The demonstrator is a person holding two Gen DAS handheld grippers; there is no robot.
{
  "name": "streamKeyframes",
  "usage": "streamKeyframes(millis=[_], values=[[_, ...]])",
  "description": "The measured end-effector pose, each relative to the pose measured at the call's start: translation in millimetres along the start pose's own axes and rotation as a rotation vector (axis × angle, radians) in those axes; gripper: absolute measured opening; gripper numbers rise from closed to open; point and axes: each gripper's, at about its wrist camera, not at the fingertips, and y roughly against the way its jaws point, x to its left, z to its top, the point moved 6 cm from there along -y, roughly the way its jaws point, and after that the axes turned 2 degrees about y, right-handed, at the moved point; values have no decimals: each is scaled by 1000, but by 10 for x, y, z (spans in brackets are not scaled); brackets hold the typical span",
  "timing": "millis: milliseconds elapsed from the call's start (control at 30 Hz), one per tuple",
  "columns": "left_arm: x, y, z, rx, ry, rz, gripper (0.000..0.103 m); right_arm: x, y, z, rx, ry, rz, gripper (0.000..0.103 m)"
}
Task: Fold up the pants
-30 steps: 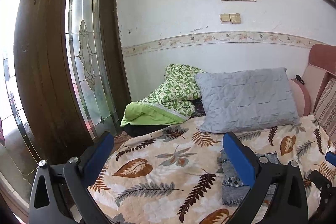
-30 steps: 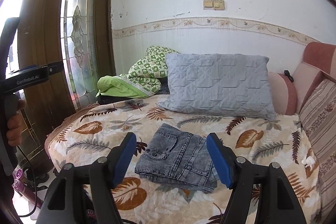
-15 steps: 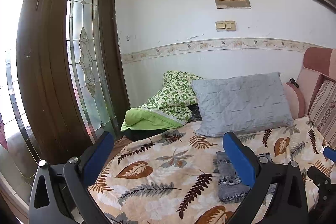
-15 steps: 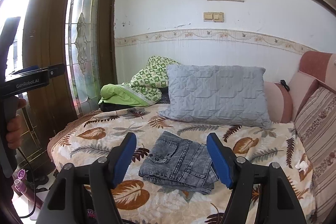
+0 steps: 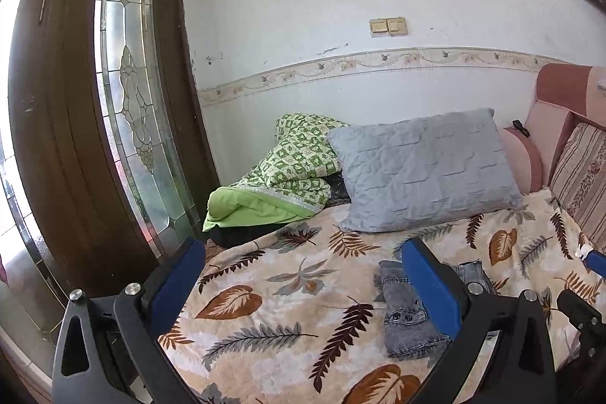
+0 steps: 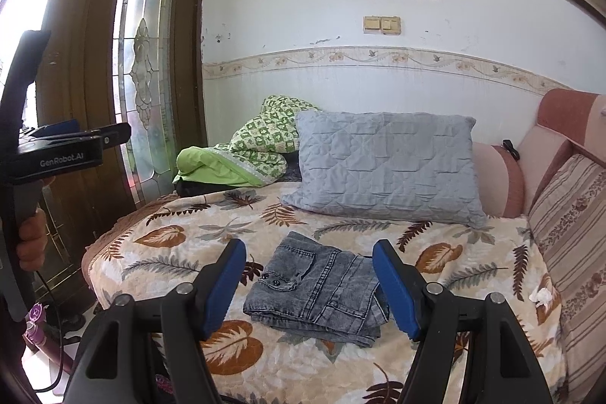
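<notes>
While folded grey jeans (image 6: pixel 318 290) lie on leaf-print bedspread (image 6: pixel 166 252), L gripper (image 5: pixel 303 286) & R gripper (image 6: pixel 308 284) both gape wide, holding nothing.

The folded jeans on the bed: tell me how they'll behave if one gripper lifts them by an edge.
The jeans are loose stacked denim layers, so they would probably droop and unfold. Thick denim suggests some weight. On the soft quilt, a push would likely bunch them rather than slide them.

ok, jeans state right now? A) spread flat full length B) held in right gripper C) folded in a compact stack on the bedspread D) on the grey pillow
C: the jeans lie folded in a compact stack on the bedspread, in front of the pillow; right gripper is open, holding nothing.
</notes>
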Motion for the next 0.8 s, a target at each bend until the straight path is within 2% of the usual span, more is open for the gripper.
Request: streamKeyframes(millis=[167, 500, 667, 800], values=[[-164, -167, -23, 37, -41, -34, 103, -106, -100, -1, 22, -17, -15, 73], [-403, -508, -68, 85, -95, -56, 103, -316, -348, -3, 72, -34, -38, 73], [-480, -696, -170, 123, -145, -18, 103, -372, -526, -80, 112, -44, -41, 73], [-498, -769, -264, 145, -152, -31, 103, -357, -628, -114, 130, -42, -39, 73]])
